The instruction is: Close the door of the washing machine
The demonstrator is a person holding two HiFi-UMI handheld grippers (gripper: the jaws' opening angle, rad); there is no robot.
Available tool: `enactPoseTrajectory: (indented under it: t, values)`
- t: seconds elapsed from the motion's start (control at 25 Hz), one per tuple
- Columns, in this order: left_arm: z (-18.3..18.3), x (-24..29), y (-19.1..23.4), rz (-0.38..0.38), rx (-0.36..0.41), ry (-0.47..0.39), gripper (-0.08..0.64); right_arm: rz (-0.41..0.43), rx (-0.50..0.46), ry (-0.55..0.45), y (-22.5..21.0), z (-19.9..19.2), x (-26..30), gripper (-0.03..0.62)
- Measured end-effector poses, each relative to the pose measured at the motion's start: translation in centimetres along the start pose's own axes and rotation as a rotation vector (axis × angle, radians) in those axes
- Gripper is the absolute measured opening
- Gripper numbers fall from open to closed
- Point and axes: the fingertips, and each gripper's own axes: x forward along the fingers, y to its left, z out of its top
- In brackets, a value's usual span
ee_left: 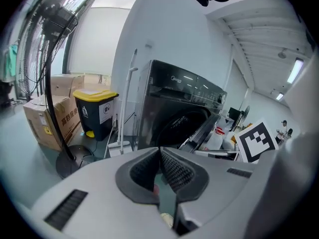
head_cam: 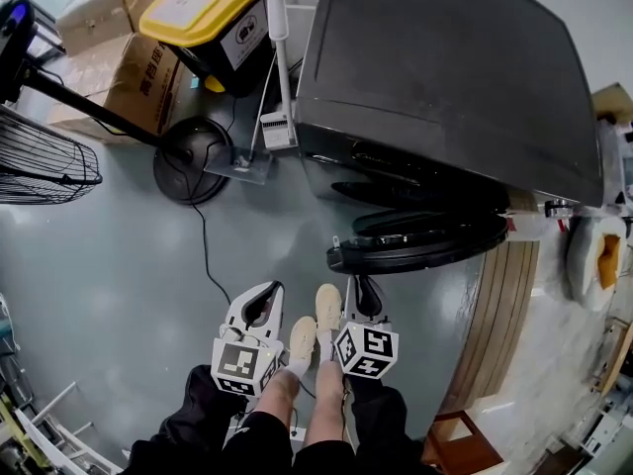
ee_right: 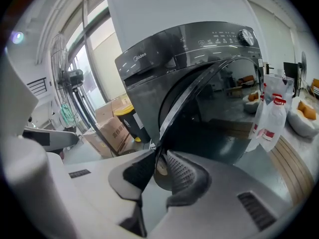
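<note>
— How do the claws stand?
— The left gripper (head_cam: 269,293) is pinched shut on nothing. The right gripper (head_cam: 364,287) is open only a slit and is empty too.
— And the door?
— The door (head_cam: 420,243) is swung out from the washing machine (head_cam: 445,77), just ahead of the right gripper and untouched.
— So?
— I'd set the right jaws against its outer face near the free edge, then push steadily until it latches.
</note>
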Motion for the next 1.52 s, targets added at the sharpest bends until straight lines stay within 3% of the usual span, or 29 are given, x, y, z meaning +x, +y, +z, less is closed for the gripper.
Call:
enactPoseTrajectory:
  t: [0.72, 0.8, 1.04, 1.52]
  values:
    - [3.5, 3.7, 2.1, 0.081, -0.067, -0.013, 0.028, -0.004, -0.014, 0.082, 1.0, 4.2, 5.6, 0.066]
    - [3.7, 4.0, 2.1, 0.087, -0.073, -0.013, 0.028, -0.033, -0.023, 0.083, 0.3, 4.6, 6.0, 0.013]
    - [4.4, 5.0, 2.8, 0.104, -0.091, -0.005, 0.028, -0.001, -0.083, 0.068, 0.1, 6.2, 7.1, 0.014]
    - [5.8, 7.4, 3.7, 0.115, -0.116, -0.005, 0.028, 0.027, -0.101, 0.074, 0.1, 8.5, 9.9, 0.014]
